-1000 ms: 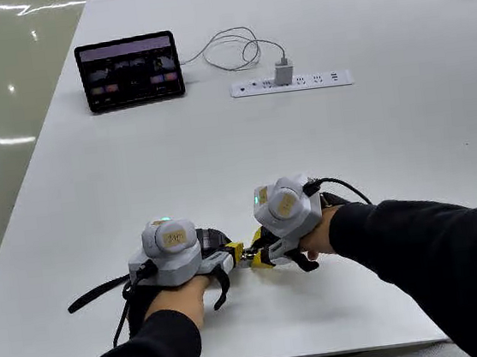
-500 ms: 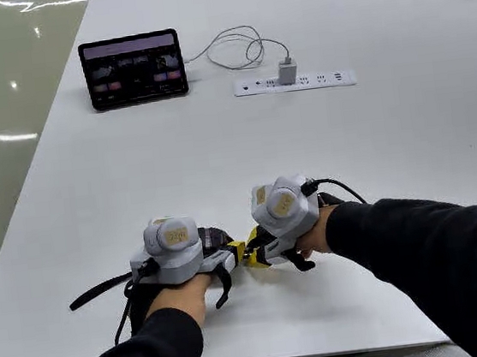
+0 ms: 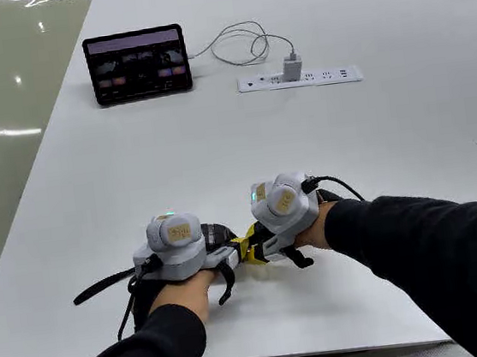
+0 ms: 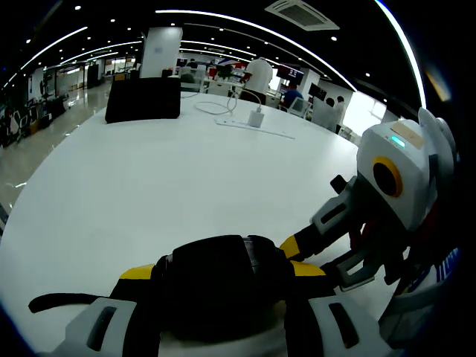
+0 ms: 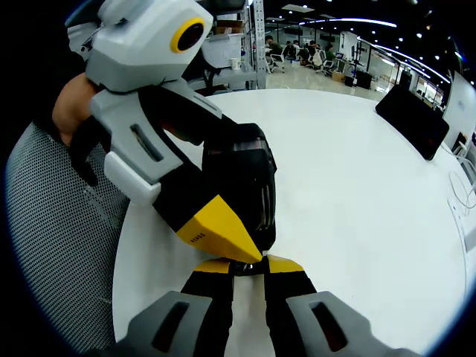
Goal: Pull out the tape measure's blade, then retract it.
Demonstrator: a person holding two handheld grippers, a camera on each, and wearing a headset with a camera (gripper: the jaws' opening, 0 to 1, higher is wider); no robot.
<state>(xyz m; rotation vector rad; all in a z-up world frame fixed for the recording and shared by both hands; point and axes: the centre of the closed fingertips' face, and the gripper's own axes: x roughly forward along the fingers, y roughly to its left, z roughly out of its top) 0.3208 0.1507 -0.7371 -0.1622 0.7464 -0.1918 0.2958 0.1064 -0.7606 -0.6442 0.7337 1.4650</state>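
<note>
Right gripper [image 3: 256,252] has slid left toward the left gripper [image 3: 232,251] since a second ago, and the gap between them is now closed. Left one sits where it was on the table [image 3: 390,144]. Head view also shifted slightly, which is camera only.

Back left of the table: tablet [image 3: 137,63] propped up, screen lit. Near edge, left: black strap [image 3: 100,287] lying flat, trailing out from under the left hand [image 3: 178,293].

Left tongs are clamped on the tape measure [image 4: 223,279], a black rounded case with one yellow tip on each side. The case rests on the table near the front edge, just left of centre, between the two grippers.

Right tongs: yellow tips drawn almost together with only a thin slit between them. They are nosed up against the lower front corner of the case and touch one yellow tip of the left tongs in the right gripper view. Something small and dark sits in the slit; cannot tell if it is the blade's end hook.

Right hand [image 3: 314,232] wraps the right gripper.

Back of the table, right of the tablet: white cord [image 3: 236,45] looped, running to a charger [image 3: 292,67] plugged into a white power strip [image 3: 299,78].

Black sleeve [image 3: 436,251] runs off to the right. Grey mesh [image 5: 52,245] sits beside the table edge in the right gripper view.
</note>
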